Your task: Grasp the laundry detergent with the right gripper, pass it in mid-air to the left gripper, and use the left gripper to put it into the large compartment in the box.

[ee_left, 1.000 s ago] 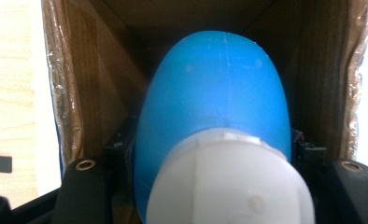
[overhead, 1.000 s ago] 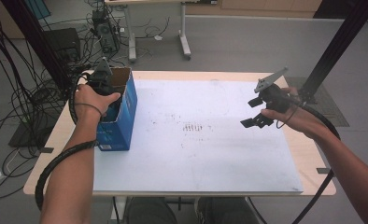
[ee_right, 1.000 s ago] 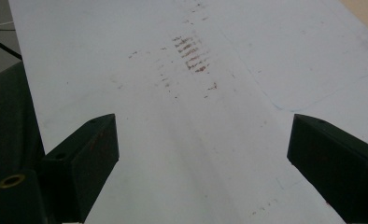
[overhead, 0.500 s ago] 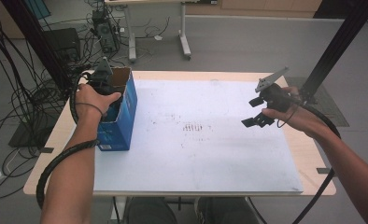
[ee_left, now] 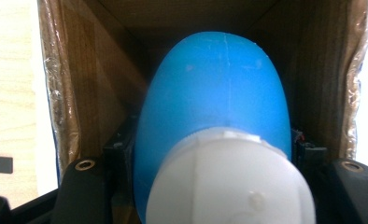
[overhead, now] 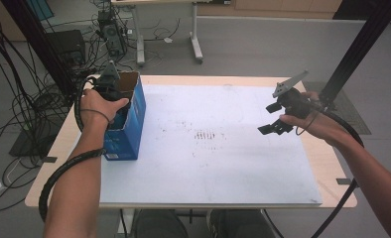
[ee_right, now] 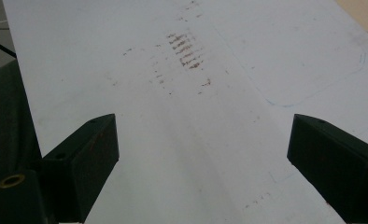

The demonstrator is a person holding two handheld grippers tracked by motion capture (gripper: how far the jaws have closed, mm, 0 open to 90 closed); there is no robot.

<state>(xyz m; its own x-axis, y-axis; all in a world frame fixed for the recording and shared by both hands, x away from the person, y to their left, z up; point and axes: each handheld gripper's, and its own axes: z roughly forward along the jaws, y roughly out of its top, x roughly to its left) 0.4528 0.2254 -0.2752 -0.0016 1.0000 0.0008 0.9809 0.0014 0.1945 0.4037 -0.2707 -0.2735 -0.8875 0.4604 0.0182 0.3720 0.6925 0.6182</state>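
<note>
High view first: we see the left gripper (overhead: 110, 85) reaching down into the open top of a blue cardboard box (overhead: 134, 124), which stands upright near the left edge of the table (overhead: 233, 79), toward its far-left corner. The box sits partly on the white sheet (overhead: 208, 168) that covers most of the tabletop.

From the left gripper view we look straight into the box's brown interior, and between the two black jaws sits a blue bottle (ee_left: 215, 93) with a white cap (ee_left: 229, 182) — cap toward the camera, body pointing deeper into the box. The jaws are pinched tight against the bottle's sides, low down near the cap. The bottle lies inside the box walls; whether it touches the bottom we cannot tell.

Over by the right edge of the table we see the right gripper (overhead: 272, 129) held above the sheet, well apart from the box. In the right gripper view its jaws stand spread wide with nothing between them — just the sheet and a patch of brown smudges (ee_right: 184, 49) beyond.
</note>
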